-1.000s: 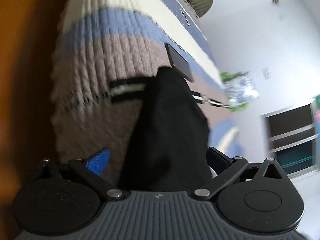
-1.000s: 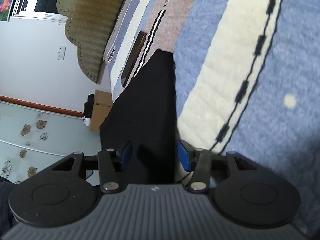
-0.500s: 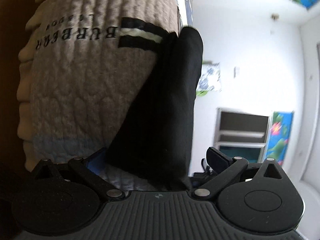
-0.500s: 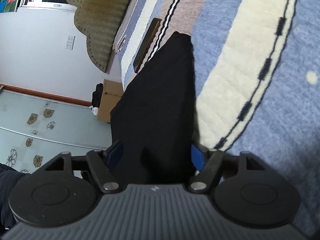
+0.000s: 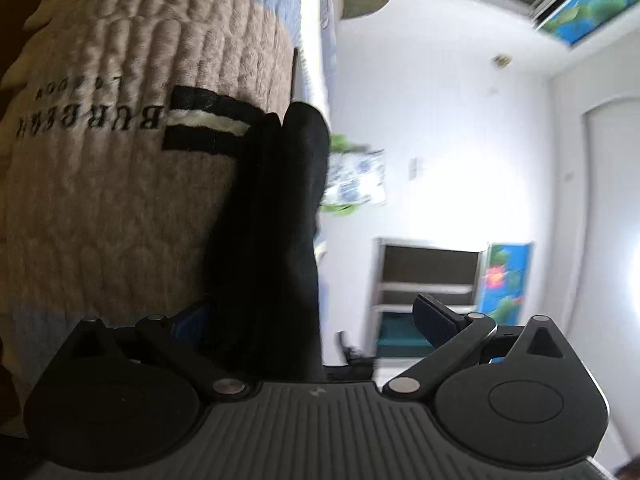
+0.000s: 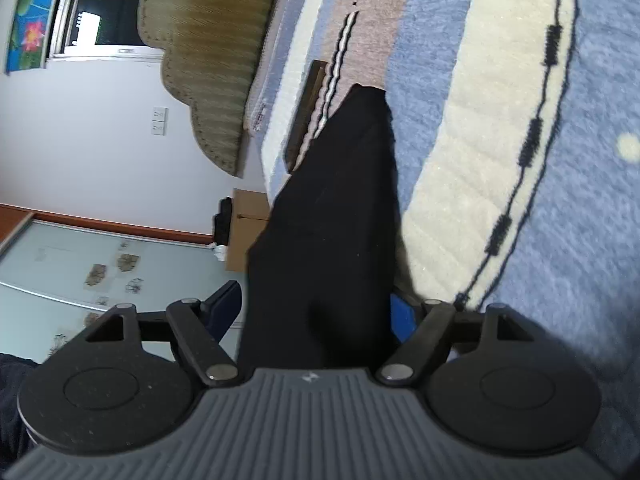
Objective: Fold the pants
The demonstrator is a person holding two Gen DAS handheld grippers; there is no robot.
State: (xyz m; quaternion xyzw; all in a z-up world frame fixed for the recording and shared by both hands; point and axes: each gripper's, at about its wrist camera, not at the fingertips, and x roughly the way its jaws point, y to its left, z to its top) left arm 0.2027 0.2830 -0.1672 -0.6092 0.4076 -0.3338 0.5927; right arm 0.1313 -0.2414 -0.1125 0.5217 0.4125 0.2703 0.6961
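Observation:
The black pants (image 5: 276, 216) lie on the striped blanket (image 5: 120, 200) of a bed. In the left wrist view they run from between the fingers of my left gripper (image 5: 312, 320) away along the bed edge. The jaws stand wide apart with cloth between them, against the left finger. In the right wrist view the pants (image 6: 332, 220) run forward from between the fingers of my right gripper (image 6: 316, 312), whose jaws are also apart around the cloth. The cloth hides both gripper throats.
The bed's blanket (image 6: 500, 140) has blue, cream and brown stripes. A dark flat object (image 6: 306, 120) lies on the bed beyond the pants. A padded headboard (image 6: 208, 52) stands at the bed's end. A shelf unit (image 5: 424, 276) and white walls lie beyond.
Both grippers have opened wider around the pants cloth. The left wrist view has swung from the bed top toward the bed edge and the room.

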